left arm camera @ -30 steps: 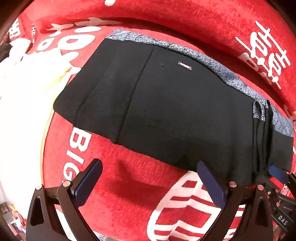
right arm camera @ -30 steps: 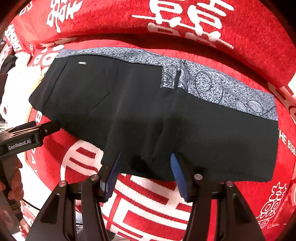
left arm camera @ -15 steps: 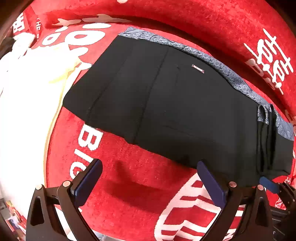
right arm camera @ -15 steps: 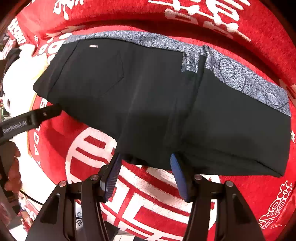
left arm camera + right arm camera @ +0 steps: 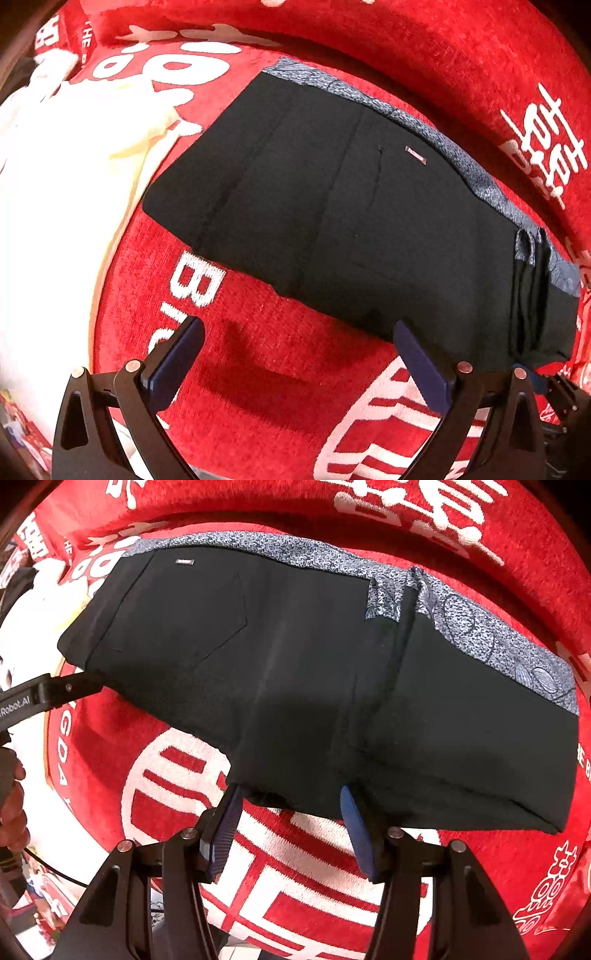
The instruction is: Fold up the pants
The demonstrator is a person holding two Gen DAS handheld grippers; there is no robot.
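Black pants (image 5: 369,229) with a grey patterned waistband (image 5: 480,635) lie folded flat on a red cloth with white lettering (image 5: 280,369). In the left wrist view my left gripper (image 5: 295,354) is open and empty, above the red cloth just in front of the pants' near edge. In the right wrist view my right gripper (image 5: 288,823) is open, its fingers at the pants' near edge (image 5: 295,805), one on each side of a small bulge of fabric. The left gripper's finger (image 5: 55,694) shows at the left, by the pants' left corner.
A white and pale yellow cloth (image 5: 55,192) lies left of the pants. The red cloth rises behind the pants (image 5: 332,513). A hand (image 5: 11,812) holds the left gripper at the left edge of the right wrist view.
Both cameras have moved: the pants have shifted right in the left wrist view and sit slightly more turned in the right wrist view. Both grippers stay open.
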